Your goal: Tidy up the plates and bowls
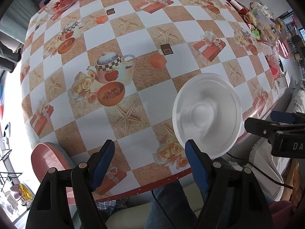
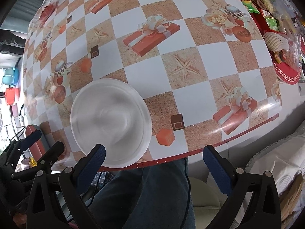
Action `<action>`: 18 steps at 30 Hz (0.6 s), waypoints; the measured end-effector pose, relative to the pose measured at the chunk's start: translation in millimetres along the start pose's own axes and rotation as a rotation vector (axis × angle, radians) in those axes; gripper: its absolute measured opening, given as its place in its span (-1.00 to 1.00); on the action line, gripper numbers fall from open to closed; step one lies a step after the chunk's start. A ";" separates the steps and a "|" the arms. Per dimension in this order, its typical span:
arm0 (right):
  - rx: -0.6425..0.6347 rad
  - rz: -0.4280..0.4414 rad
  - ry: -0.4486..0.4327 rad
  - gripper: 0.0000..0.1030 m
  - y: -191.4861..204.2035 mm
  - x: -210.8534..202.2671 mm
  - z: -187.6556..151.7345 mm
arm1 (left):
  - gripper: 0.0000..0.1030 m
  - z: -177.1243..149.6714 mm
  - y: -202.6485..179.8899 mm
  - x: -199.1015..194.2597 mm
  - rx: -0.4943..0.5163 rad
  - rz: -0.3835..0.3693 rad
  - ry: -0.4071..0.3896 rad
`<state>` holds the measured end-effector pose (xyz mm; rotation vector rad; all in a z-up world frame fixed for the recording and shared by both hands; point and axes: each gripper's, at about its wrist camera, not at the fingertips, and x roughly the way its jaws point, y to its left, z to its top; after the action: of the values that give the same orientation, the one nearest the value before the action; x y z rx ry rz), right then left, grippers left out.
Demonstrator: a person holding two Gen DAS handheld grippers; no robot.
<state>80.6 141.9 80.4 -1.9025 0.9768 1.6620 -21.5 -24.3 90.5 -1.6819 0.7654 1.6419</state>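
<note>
Round table (image 1: 133, 28) with a checkered cloth, red speckled rim. Frosted white bowl (image 1: 206, 114) right near the front edge. Glass bowl (image 1: 63, 0) with red stuff inside at the far left, pile of snack packets (image 2: 266, 9) along the far right.

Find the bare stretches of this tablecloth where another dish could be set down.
Free: the wide middle between the white bowl and the glass dish, and the near edge right of the bowl. Crowded: the snack packets at the far right.
</note>
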 end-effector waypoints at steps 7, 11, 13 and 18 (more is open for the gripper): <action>0.009 -0.002 0.038 1.00 -2.8 13.1 1.7 | 0.54 2.4 -1.8 10.3 0.009 0.007 0.026; 0.007 -0.003 0.058 1.00 -2.9 20.4 3.9 | 0.54 5.8 -5.1 17.8 0.017 0.013 0.039; 0.005 -0.006 0.067 1.00 -2.7 24.4 5.8 | 0.54 8.1 -7.7 22.2 0.021 0.015 0.045; -0.003 -0.019 0.085 1.00 -3.0 40.1 12.4 | 0.54 17.6 -17.3 37.1 0.051 0.024 0.057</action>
<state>75.9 143.7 38.6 -1.9930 0.9861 1.5841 -17.1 1.6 54.5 -1.6953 0.8508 1.5830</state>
